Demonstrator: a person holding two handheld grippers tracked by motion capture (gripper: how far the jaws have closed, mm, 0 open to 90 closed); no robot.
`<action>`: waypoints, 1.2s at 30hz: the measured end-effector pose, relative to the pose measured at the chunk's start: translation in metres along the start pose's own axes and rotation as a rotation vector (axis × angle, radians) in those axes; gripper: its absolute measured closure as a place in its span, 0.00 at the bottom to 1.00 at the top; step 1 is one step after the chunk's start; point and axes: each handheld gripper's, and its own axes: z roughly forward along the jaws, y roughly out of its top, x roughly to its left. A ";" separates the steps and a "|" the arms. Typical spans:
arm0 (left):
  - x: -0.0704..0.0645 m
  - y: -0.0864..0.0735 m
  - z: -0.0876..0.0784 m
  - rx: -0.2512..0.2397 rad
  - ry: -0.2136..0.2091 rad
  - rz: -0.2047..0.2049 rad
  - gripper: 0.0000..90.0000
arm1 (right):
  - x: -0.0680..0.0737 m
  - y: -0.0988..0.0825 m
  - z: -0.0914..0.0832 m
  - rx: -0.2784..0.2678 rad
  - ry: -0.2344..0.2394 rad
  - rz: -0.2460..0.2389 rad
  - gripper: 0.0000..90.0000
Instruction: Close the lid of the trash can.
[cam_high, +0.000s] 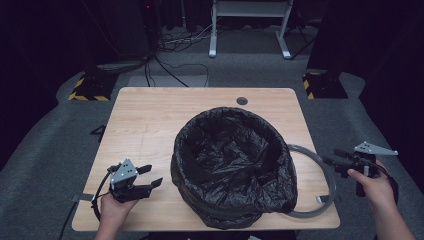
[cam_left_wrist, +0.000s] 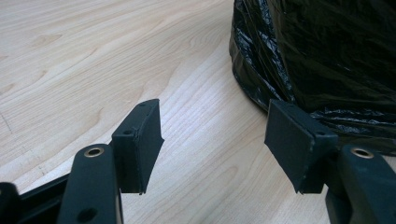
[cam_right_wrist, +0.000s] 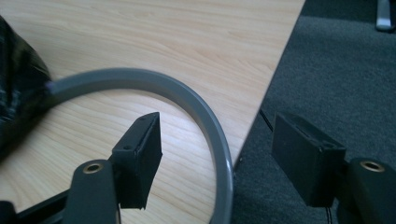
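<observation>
A bin lined with a black garbage bag (cam_high: 232, 165) stands in the middle of the wooden table (cam_high: 145, 120). A grey plastic ring (cam_high: 327, 175) lies flat at its right, partly tucked under the bag. My left gripper (cam_high: 151, 176) is held open near the front left of the table, its jaws pointing at the bag (cam_left_wrist: 327, 56) with nothing between them (cam_left_wrist: 215, 135). My right gripper (cam_high: 331, 156) hovers open at the table's right edge. In the right gripper view the grey ring (cam_right_wrist: 140, 79) curves between and below its jaws (cam_right_wrist: 217, 123) without touching them.
A round cable hole (cam_high: 242, 100) sits near the table's far edge. Grey carpet (cam_right_wrist: 336, 60) lies just past the right edge. White desk legs (cam_high: 214, 30), floor cables (cam_high: 165, 65) and yellow-black striped bases (cam_high: 90, 90) stand behind the table.
</observation>
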 end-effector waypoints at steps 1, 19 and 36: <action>0.000 0.000 0.000 0.001 -0.001 -0.001 0.40 | -0.002 -0.002 0.002 0.001 0.000 0.004 0.38; 0.000 -0.001 0.001 0.001 -0.002 -0.003 0.40 | -0.011 -0.031 0.035 0.084 0.031 0.006 0.53; 0.000 -0.001 0.000 -0.001 -0.001 0.001 0.40 | -0.010 -0.029 0.037 0.095 0.023 0.043 0.85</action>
